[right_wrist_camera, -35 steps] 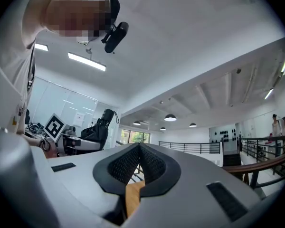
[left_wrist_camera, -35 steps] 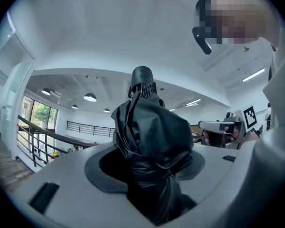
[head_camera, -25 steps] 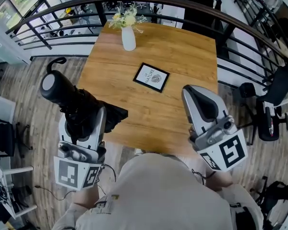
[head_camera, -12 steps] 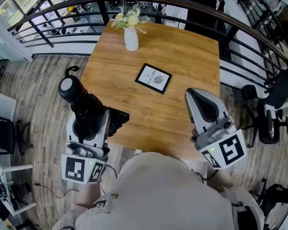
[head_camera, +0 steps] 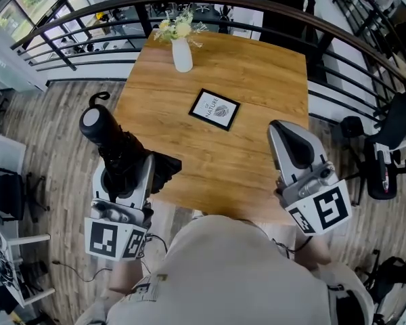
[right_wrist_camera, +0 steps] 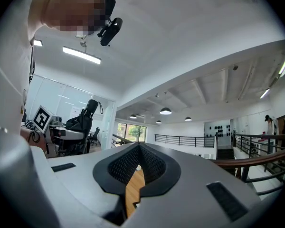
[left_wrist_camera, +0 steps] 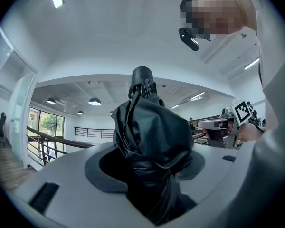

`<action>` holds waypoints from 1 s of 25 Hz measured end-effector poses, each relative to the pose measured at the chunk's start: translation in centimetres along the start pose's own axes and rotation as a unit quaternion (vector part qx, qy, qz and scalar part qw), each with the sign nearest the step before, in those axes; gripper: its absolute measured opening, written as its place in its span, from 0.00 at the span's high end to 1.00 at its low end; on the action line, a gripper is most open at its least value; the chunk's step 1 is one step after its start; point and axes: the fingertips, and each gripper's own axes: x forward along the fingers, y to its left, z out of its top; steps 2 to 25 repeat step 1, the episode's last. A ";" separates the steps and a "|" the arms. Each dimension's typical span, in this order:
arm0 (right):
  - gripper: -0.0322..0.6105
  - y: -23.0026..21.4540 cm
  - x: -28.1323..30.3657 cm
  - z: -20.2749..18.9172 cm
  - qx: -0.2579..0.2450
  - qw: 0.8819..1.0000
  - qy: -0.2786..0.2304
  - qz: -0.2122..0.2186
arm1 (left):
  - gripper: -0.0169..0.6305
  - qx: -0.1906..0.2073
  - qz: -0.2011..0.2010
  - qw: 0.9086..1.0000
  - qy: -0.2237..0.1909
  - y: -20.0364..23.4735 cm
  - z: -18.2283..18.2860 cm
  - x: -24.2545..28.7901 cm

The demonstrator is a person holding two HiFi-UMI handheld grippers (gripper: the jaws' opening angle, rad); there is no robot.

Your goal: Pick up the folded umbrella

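The folded black umbrella (head_camera: 114, 146) stands clamped in my left gripper (head_camera: 130, 166), off the table's left edge, with its round handle end (head_camera: 93, 120) and wrist strap pointing up and away. In the left gripper view the crumpled black fabric (left_wrist_camera: 152, 137) fills the gap between the jaws of the left gripper (left_wrist_camera: 149, 172). My right gripper (head_camera: 286, 139) hovers over the table's near right part, shut with nothing in it; in its own view the right gripper (right_wrist_camera: 139, 161) has its pads meeting. The umbrella (right_wrist_camera: 83, 118) also shows at the far left of that view.
On the wooden table (head_camera: 264, 80) are a white vase of flowers (head_camera: 182, 53) at the far edge and a framed card (head_camera: 214, 108) in the middle. A dark curved railing (head_camera: 355, 46) runs behind it. A black office chair (head_camera: 386, 147) stands at the right.
The umbrella's handle end has swung a little to the right in the head view, mostly in the first half second. The right gripper has hardly moved.
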 end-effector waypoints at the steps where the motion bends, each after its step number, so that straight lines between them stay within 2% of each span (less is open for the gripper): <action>1: 0.91 -0.1 -0.2 0.0 -0.001 1.000 0.001 -0.001 | 0.58 0.001 -0.001 1.000 0.002 -0.1 0.1 -0.1; 25: 0.91 -0.1 -0.2 0.0 -0.001 1.000 0.001 -0.001 | 0.58 0.001 -0.001 1.000 0.002 -0.1 0.1 -0.1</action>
